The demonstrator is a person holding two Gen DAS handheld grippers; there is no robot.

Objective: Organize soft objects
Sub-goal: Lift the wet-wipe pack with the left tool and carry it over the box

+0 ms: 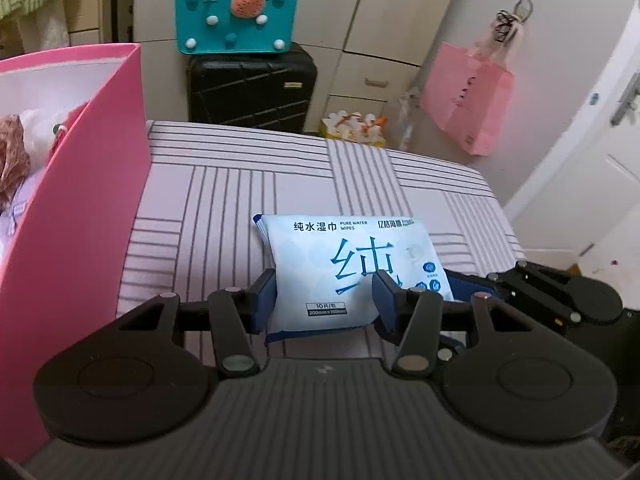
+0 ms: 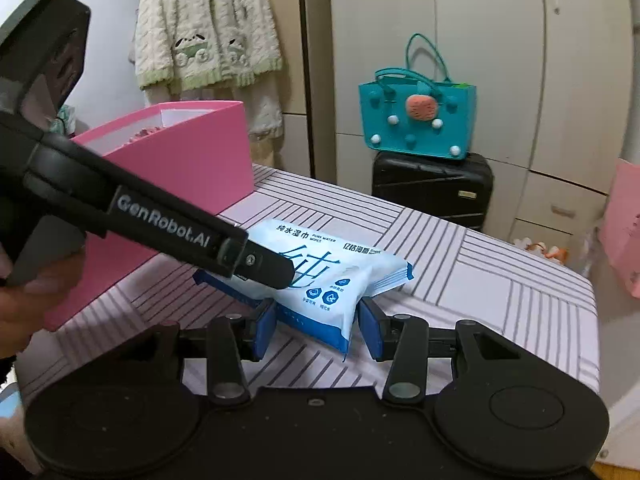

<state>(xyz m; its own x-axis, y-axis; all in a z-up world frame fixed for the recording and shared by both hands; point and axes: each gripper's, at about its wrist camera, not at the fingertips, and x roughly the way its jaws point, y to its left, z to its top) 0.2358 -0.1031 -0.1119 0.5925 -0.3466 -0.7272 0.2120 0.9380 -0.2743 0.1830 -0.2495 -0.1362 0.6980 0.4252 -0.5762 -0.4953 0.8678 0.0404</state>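
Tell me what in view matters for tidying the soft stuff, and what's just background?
In play: wipes pack, clamped by left gripper and right gripper; pink box already holding soft items.

Background: teal bag, black suitcase, pink paper bag, knitted cardigan, striped table cover.

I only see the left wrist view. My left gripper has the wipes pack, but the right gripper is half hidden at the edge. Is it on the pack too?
Observer: Yes. The right wrist view shows the right gripper with a blue pad on each side of the near corner of the wipes pack.
Operator: How does my left gripper look from there?
Observer: The left gripper reaches in from the side of the pink box, with one finger lying across the pack's printed face.
Operator: Who is holding it?
Observer: A hand shows at the left edge, around its handle.
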